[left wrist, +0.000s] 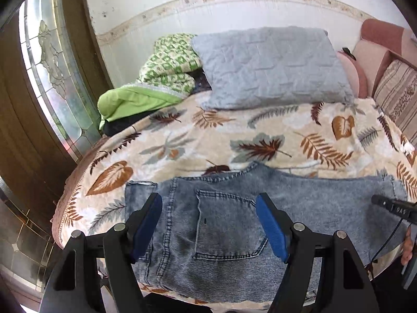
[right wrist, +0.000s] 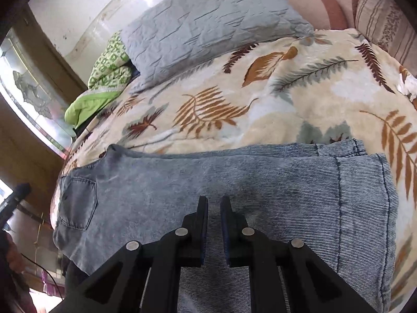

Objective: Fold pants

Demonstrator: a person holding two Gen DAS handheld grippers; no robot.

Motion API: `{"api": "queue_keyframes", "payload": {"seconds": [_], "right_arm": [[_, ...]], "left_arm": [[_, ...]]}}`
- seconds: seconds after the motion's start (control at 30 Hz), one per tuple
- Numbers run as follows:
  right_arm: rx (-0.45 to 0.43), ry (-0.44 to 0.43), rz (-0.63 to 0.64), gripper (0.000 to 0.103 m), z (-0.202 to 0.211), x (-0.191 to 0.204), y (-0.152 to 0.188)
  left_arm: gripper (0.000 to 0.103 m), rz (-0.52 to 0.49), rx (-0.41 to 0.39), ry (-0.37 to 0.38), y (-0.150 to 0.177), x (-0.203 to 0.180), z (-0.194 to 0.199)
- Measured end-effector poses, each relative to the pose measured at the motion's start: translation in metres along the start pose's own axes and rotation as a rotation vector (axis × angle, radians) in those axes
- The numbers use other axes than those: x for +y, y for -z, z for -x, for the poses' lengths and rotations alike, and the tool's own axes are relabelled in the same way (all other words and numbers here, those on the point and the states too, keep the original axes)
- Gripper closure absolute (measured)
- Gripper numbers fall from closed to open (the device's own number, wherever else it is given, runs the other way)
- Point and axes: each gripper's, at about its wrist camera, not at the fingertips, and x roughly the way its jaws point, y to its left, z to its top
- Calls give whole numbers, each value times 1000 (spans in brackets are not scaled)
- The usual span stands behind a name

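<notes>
Blue-padded fingers point(left wrist: 271, 228) of the left gripper point(left wrist: 208, 224) are spread wide over the back pocket point(left wrist: 229, 227) of the jeans point(left wrist: 312, 203), holding nothing; that stance looks like readiness to take the waist end. The jeans lie on the leaf-print blanket point(left wrist: 182, 140), already doubled leg over leg, waist toward the glass door point(left wrist: 52, 78) and hems point(right wrist: 365, 182) toward the striped cushion point(left wrist: 396, 96). In its own view, the right gripper point(right wrist: 214, 208) hovers over the middle of the legs, its fingers drawn nearly together with only a thin slit between and no cloth in it. Beyond the jeans, a grey pillow point(left wrist: 268, 67) and a green quilt point(left wrist: 161, 78) sit well apart, leaving room on the blanket for the next fold, which I judge runs hems to waist.
</notes>
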Motion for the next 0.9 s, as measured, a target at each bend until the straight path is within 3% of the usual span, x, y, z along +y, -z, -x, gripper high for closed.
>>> {"api": "queue_keyframes", "payload": {"seconds": [0.2,0.47,0.9], "right_arm": [[13,-1,0,90,-3,-2,2],[34,9,12,90,-11,2,2],[61,39,19,91,-23,10,4]], "left_arm": [[28,45,-5,-34,5,22,10],[28,97,56,-108,26,58,2],[28,155,88,-174,50,104,-2]]}}
